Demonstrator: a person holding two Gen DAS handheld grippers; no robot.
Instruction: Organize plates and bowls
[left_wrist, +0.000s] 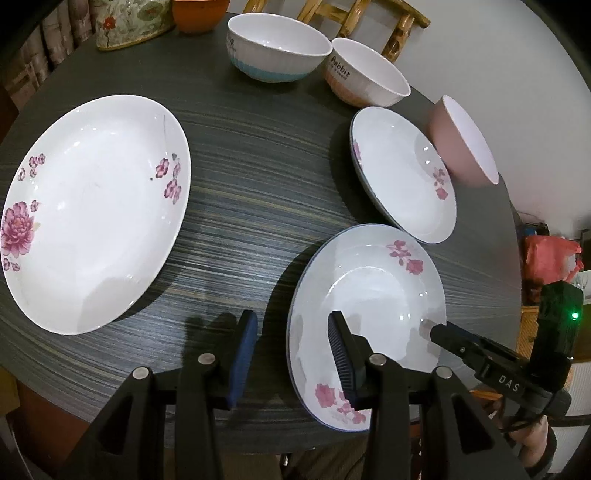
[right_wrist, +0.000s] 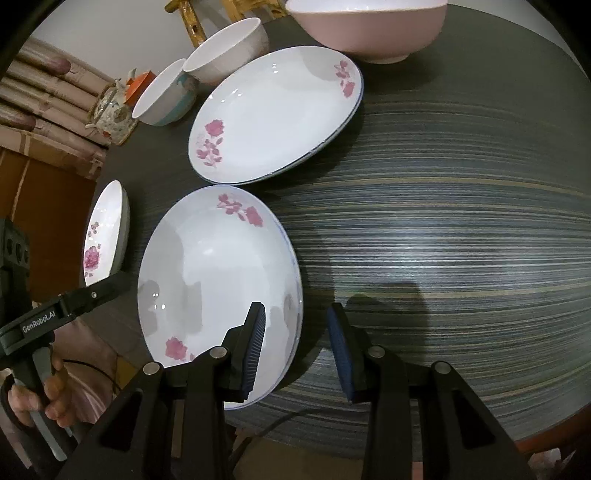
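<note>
Both grippers stand with their jaws parted, each straddling one rim of the near floral plate (left_wrist: 369, 295), and neither pad looks pressed on it yet. The left gripper (left_wrist: 291, 350) has one blue pad over the plate's bowl and the other outside over bare table, so the rim at the plate's nine o'clock runs between them. The right gripper (right_wrist: 295, 347) mirrors that at three o'clock: one ribbed pad above the white inside, the other over the striped round table (right_wrist: 461, 221). Released, then, on both sides, with nothing grasped.

Outward from here, a second floral plate (right_wrist: 277, 114) of the same pattern lies just beyond at twelve o'clock, nearly touching the near one's rim. A pink bowl (right_wrist: 373, 33) sits past that. Two white bowls (left_wrist: 280, 48) stand side by side at the far edge, and the large oval platter (left_wrist: 92, 210) lies well apart toward nine o'clock.

My read is that this is the pick-up of the near plate for stacking on its twin. To do it well, sink both sets of pads evenly until the rim sits deep between them, close both together, then lift level so the glazed rim cannot slip or tip.
</note>
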